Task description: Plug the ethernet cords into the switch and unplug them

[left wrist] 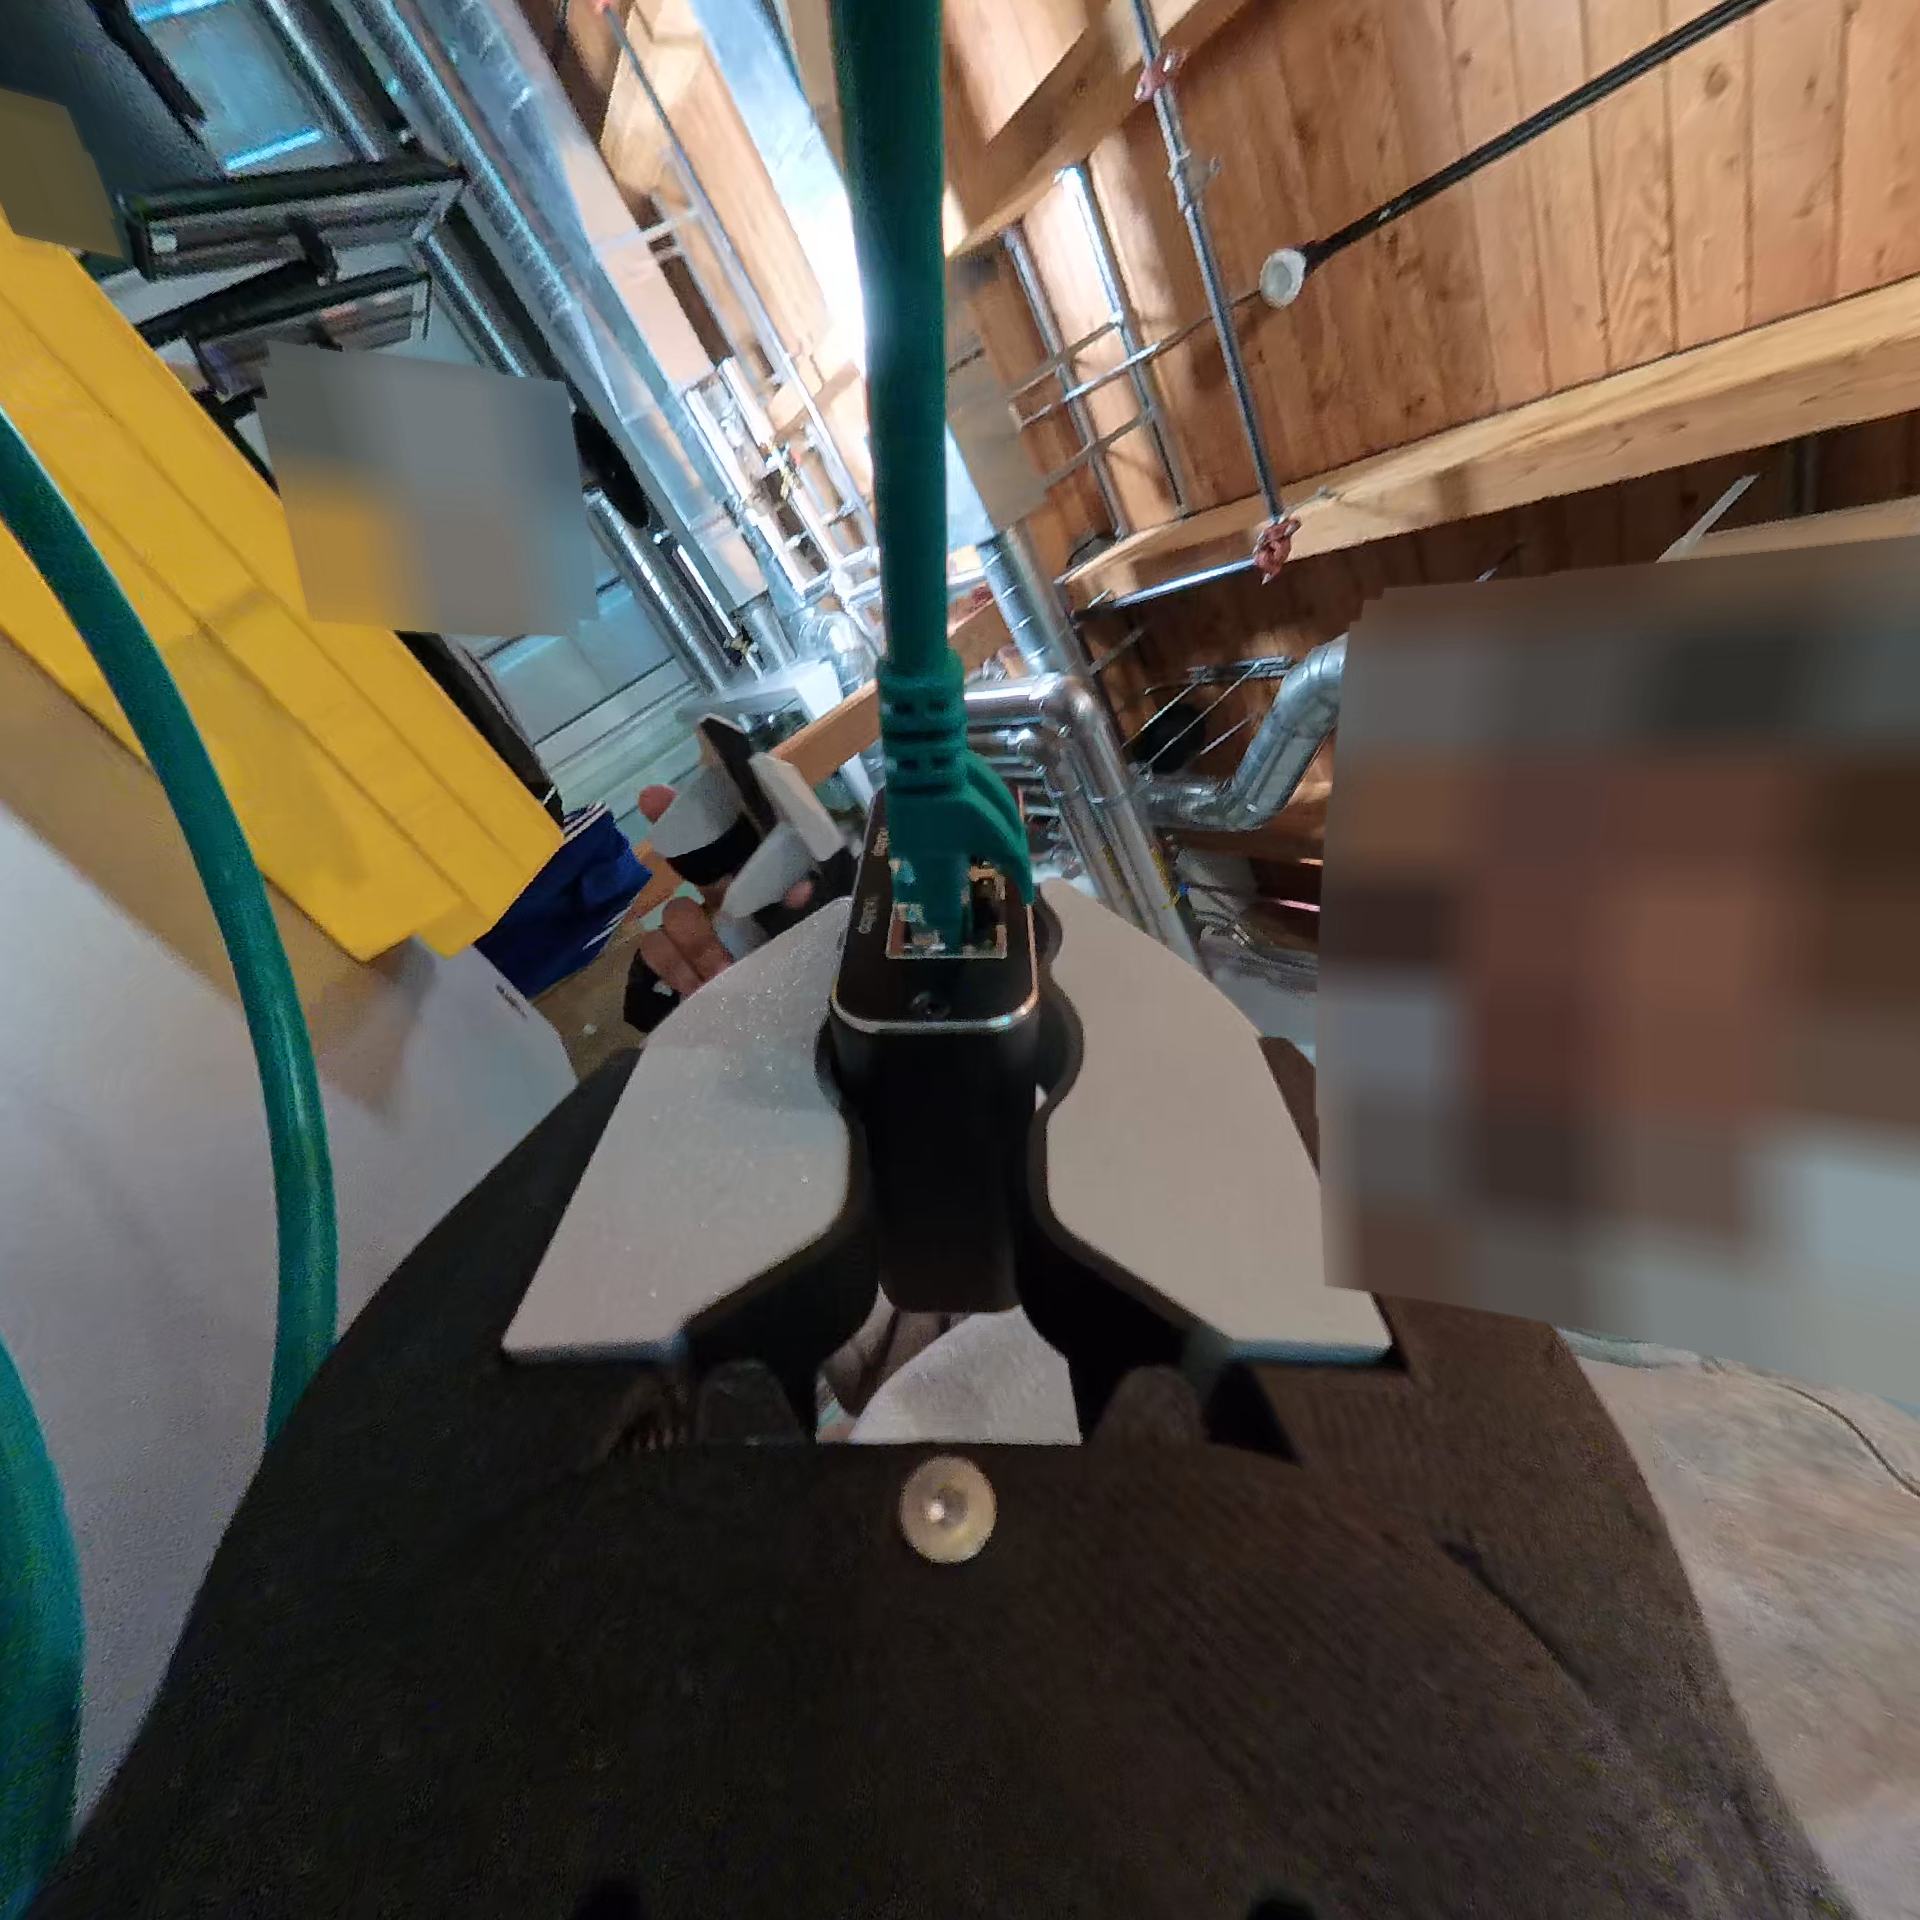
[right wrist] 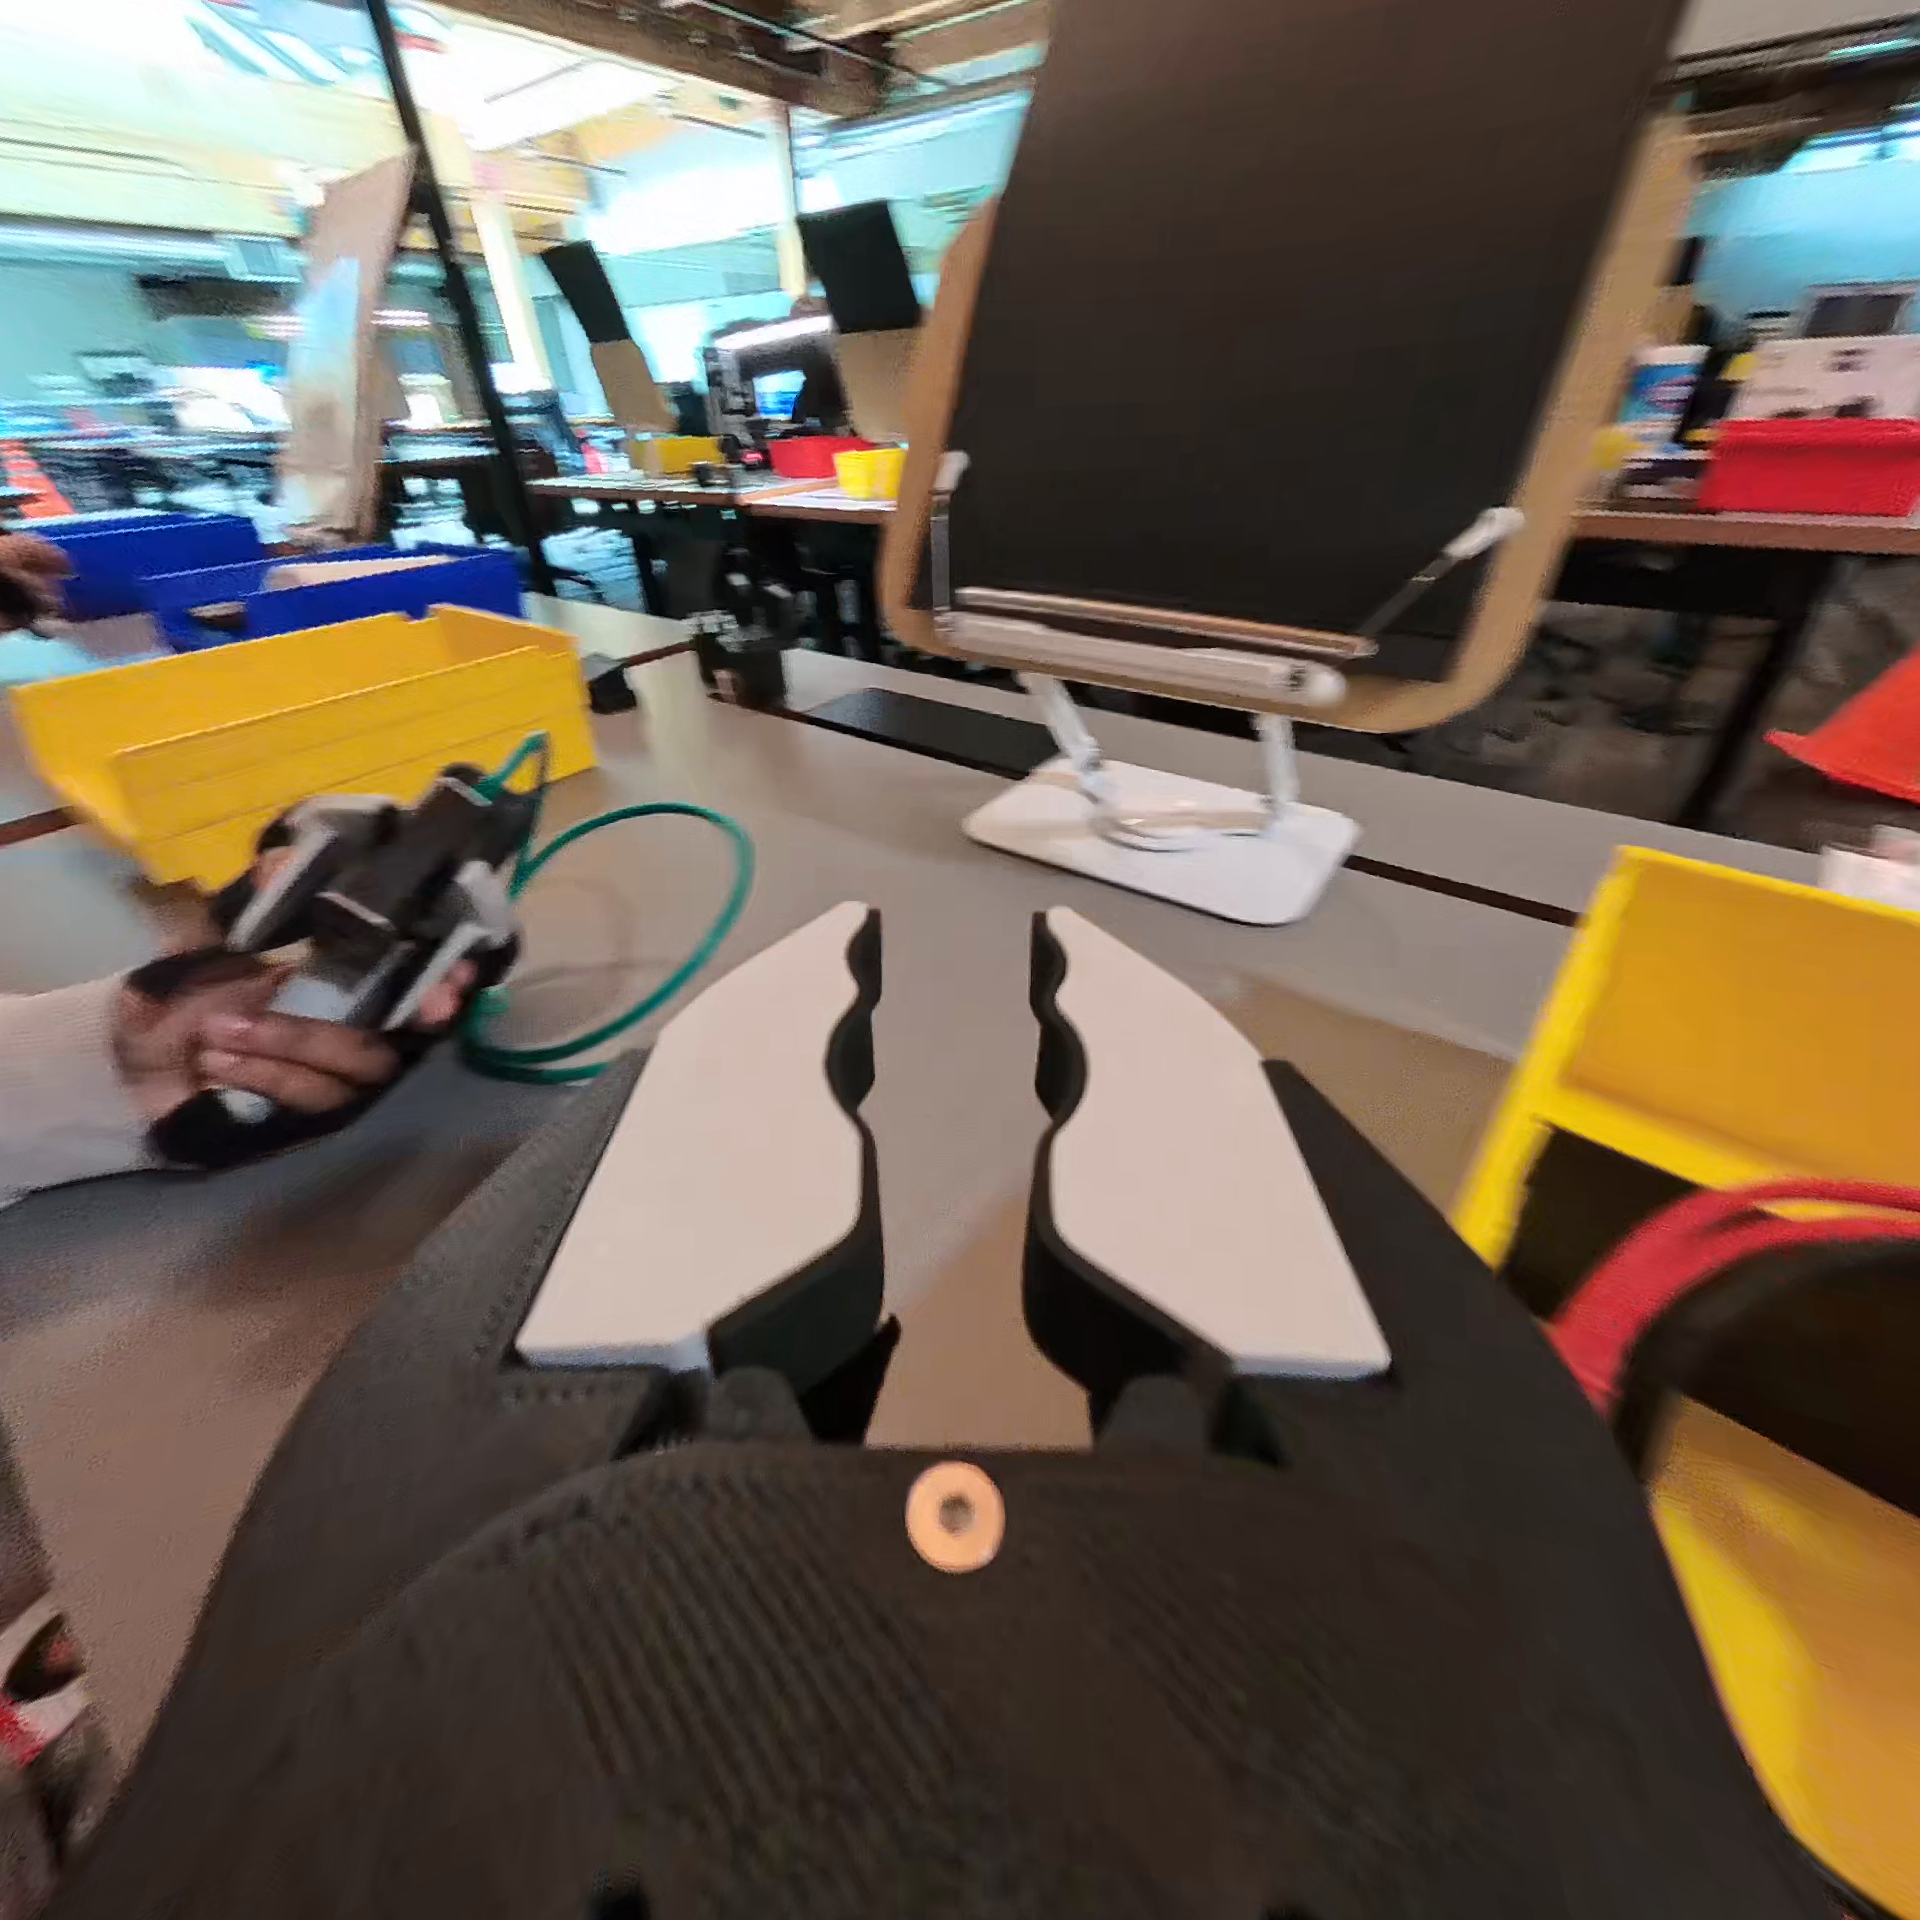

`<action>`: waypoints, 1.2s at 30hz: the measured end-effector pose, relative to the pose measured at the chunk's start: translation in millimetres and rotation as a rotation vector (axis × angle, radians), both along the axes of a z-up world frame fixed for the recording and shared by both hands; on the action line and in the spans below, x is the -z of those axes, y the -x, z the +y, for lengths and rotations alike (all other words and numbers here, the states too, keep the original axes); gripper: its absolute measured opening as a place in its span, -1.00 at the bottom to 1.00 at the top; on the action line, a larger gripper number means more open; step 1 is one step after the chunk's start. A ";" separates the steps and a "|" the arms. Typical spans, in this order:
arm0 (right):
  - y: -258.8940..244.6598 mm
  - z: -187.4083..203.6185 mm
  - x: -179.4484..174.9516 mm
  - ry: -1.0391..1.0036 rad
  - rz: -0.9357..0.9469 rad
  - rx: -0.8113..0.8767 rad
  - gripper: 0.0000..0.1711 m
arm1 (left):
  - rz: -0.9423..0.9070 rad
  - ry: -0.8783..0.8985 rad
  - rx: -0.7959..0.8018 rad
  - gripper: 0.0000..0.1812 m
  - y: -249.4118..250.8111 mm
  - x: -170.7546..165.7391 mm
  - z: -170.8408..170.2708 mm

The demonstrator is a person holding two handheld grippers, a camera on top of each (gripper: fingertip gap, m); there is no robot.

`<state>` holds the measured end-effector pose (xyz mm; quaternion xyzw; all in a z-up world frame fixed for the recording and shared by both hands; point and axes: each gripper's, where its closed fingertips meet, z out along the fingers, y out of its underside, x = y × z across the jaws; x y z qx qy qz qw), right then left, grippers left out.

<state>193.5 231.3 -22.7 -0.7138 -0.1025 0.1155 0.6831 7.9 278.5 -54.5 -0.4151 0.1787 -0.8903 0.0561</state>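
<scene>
Left gripper [left wrist: 935,997] clamped on black switch [left wrist: 940,1132], green ethernet cord [left wrist: 902,416] plugged in, rising to 12 o'clock. Right gripper [right wrist: 956,925] parted, empty, above bare table [right wrist: 883,790]. Yellow bin [right wrist: 1714,1039] at 3 o'clock, tablet stand [right wrist: 1164,842] at 12, another yellow bin [right wrist: 312,717] at 10.

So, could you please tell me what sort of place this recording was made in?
Probably an open workshop or lab. Rows of worktables carry yellow parts bins and red ones, and the left wrist view shows exposed metal ductwork under a bare timber ceiling.
</scene>
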 end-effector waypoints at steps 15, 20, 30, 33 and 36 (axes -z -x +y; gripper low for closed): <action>139.5 -5.6 51.2 0.236 0.328 -0.486 -0.53 | 0.362 -0.579 0.347 -0.70 -31.8 58.6 -114.0; 159.0 -13.8 70.5 0.368 0.424 -0.629 -0.36 | 0.439 -0.672 0.444 -0.70 -34.1 74.5 -141.7; 167.3 -16.6 82.9 0.407 0.414 -0.651 -0.62 | 0.475 -0.620 0.413 -0.70 -38.2 77.0 -134.1; 166.9 -15.9 84.1 0.410 0.416 -0.648 -0.63 | 0.481 -0.613 0.408 -0.71 -38.6 77.6 -133.0; 166.5 -16.3 85.9 0.426 0.432 -0.659 -0.56 | 0.482 -0.625 0.413 -0.70 -38.3 78.5 -134.6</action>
